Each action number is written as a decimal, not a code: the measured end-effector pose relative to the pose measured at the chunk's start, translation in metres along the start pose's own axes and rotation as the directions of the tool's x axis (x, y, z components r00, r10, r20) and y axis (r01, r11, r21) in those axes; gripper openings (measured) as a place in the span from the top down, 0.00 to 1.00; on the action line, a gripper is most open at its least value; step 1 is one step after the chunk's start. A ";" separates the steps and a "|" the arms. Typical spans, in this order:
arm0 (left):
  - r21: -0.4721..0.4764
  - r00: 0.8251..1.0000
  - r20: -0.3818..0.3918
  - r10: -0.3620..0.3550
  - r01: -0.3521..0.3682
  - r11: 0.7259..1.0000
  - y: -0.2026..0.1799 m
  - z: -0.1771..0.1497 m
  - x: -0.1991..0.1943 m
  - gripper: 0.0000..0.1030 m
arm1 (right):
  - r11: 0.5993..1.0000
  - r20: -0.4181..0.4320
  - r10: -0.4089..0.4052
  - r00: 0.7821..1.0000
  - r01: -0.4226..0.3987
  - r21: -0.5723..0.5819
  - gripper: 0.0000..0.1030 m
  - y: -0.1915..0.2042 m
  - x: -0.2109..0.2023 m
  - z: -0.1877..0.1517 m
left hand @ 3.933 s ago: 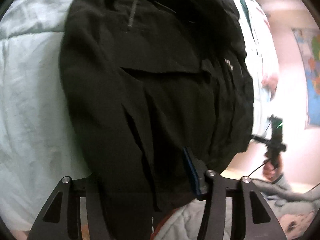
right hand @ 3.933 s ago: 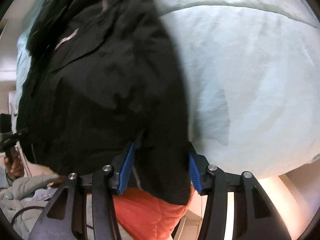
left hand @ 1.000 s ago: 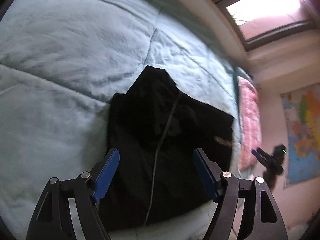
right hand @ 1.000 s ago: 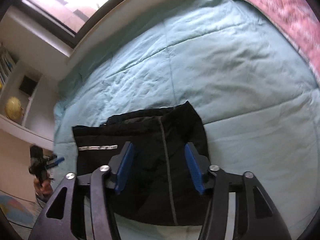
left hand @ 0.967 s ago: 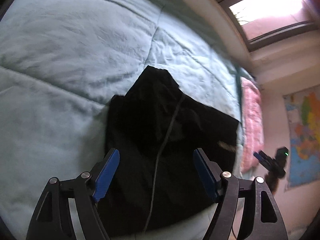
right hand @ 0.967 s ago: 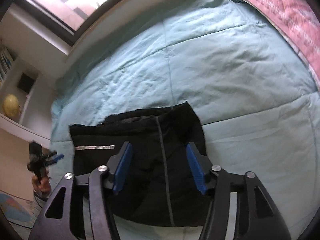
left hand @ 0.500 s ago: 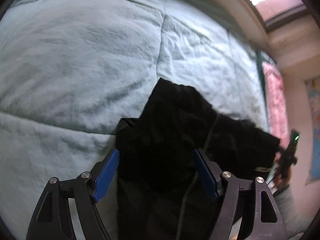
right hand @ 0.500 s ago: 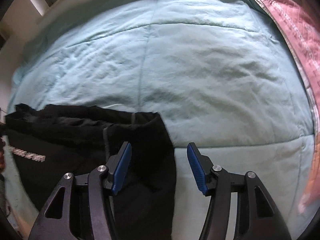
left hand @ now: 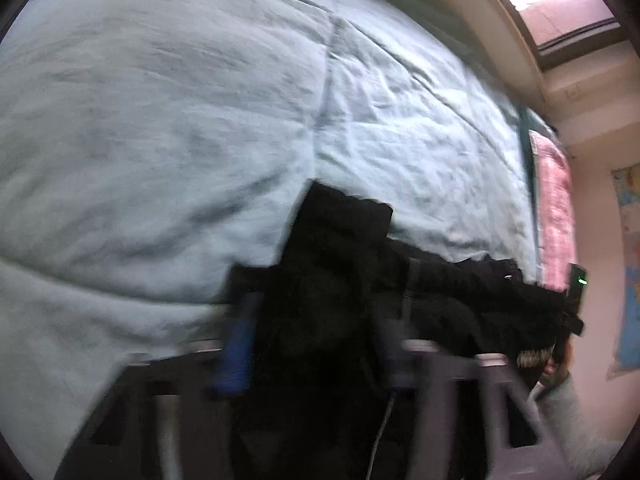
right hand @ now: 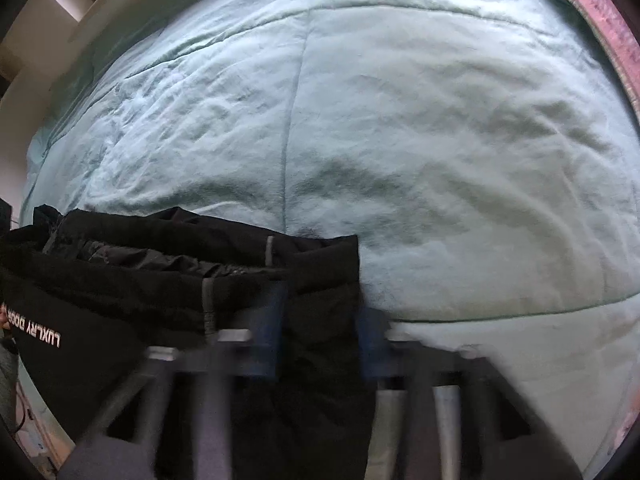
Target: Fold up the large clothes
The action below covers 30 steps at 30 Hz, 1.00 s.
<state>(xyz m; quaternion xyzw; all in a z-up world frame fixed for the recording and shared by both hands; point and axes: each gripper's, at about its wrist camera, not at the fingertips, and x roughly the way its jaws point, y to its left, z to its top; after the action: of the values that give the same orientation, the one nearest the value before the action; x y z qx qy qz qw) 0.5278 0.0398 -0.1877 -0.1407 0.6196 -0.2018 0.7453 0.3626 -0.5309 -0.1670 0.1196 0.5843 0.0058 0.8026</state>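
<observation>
A folded black jacket (left hand: 340,280) lies on a light blue-green quilt (left hand: 160,120) near the bed's front edge. My left gripper (left hand: 316,356) is low over the jacket's left part with its blue pads either side of the dark cloth, blurred by motion. In the right wrist view the jacket (right hand: 160,280) shows white lettering at its left side. My right gripper (right hand: 320,332) sits over the jacket's right corner, one pad on the cloth and one at its edge. Both still look open, with a clear gap between the pads.
The quilt (right hand: 400,120) spreads wide beyond the jacket. A pink blanket (left hand: 554,208) lies along the far right of the bed. A window (left hand: 560,0) and a pale wall are behind. A world map (left hand: 628,280) hangs on the right wall.
Both grippers have dropped from high above the bed down onto the jacket. The jacket now fills the lower frame. Both views are blurred by fast motion.
</observation>
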 end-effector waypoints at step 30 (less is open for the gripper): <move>-0.228 0.968 0.244 0.061 -0.004 0.974 0.042 -0.018 -0.097 0.66 | 0.982 0.230 -0.044 0.972 0.000 0.190 0.50 0.003 -0.074 0.024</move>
<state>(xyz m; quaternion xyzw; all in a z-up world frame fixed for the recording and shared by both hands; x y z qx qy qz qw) 0.5013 0.1229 -0.1265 -0.2384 0.5422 -0.0984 0.7997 0.3624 -0.5434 -0.0901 0.1884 0.4853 -0.0726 0.8507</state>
